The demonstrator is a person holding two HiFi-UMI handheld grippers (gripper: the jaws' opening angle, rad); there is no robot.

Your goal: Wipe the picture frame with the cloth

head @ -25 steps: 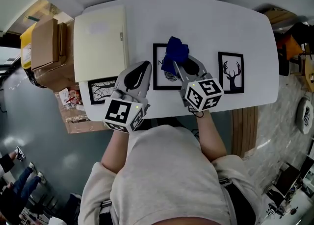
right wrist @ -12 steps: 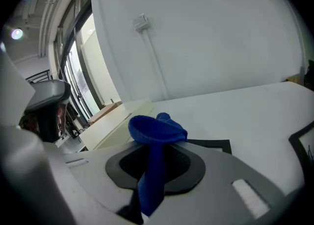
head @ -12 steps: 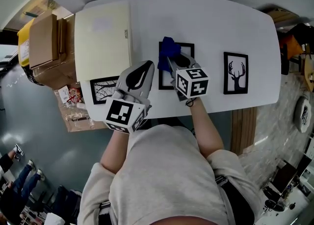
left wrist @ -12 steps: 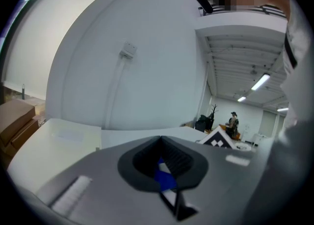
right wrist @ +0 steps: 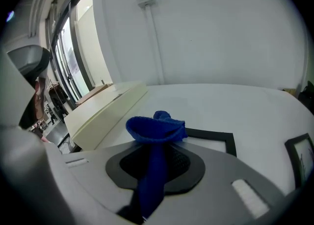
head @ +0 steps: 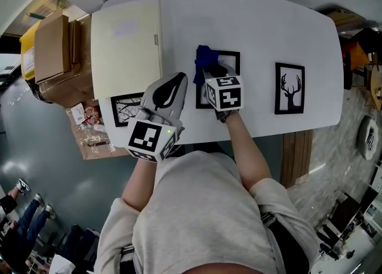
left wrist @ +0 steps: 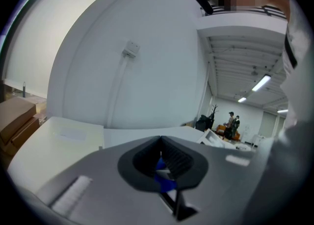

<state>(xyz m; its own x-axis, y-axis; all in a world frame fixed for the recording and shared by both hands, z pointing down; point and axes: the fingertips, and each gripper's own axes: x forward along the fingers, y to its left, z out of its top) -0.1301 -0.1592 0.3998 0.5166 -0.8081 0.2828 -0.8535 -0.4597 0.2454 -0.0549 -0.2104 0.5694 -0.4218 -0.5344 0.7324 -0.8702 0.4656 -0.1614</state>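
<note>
Head view: A white table (head: 268, 22) fills the top of the picture. The right gripper (head: 209, 73) is over the middle of it. It pinches a blue cloth (head: 205, 58), and the cloth sits on the top left corner of the picture frame (head: 233, 59). This black frame lies flat on the table. The left gripper (head: 177, 79) is at 9 o'clock from the frame, just beside it, with its jaws pointing to 12 o'clock. A deer picture (head: 289, 88) lies at 3 o'clock from the frame, well apart. A tree picture (head: 126, 109) lies at 9 o'clock, partly under the left gripper. A big cream board (head: 126, 49) lies at 10 o'clock. Brown cardboard boxes (head: 51, 52) stand off the table at the far left.

Left gripper view: The two jaws are pressed together at the tips, and nothing is between them. A bit of blue peeks through the little gap lower down. The cream board is at 9 o'clock. Small people (left wrist: 233, 121) stand far away at 3 o'clock.

Right gripper view: The jaws squeeze the blue cloth tight. The cloth pokes out in a soft loop at 12 o'clock. The black frame lies just behind it, toward 2 o'clock. The deer picture shows at 4 o'clock, at the edge.
</note>
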